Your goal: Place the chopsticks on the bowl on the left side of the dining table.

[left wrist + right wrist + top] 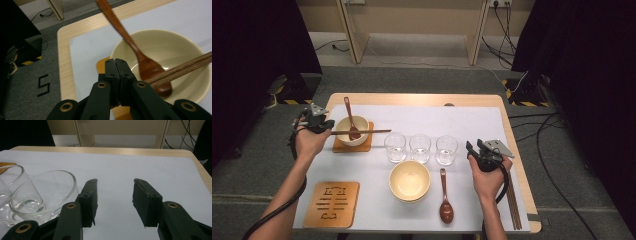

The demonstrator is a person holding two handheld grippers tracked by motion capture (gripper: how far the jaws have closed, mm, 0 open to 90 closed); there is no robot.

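A cream bowl point(346, 125) point(175, 47) stands on a wooden coaster point(364, 146) at the table's left, with a brown spoon point(350, 117) point(130, 42) resting in it. A pair of wooden chopsticks point(367, 131) point(182, 68) lies across the bowl's rim. Their left end runs under my left gripper point(326, 128) point(115, 62), whose jaws are shut tight with nothing visible between the tips. My right gripper point(473, 148) point(115, 202) hovers open over the white mat at the right. Nothing is between its jaws, and a glass point(37, 195) stands just to its left.
Three clear glasses point(420, 148) stand in a row mid-table. Nearer the front are a second cream bowl point(409, 181), a brown spoon point(445, 197), a carved wooden coaster point(332, 204) at the left and more chopsticks point(512, 205) along the right edge.
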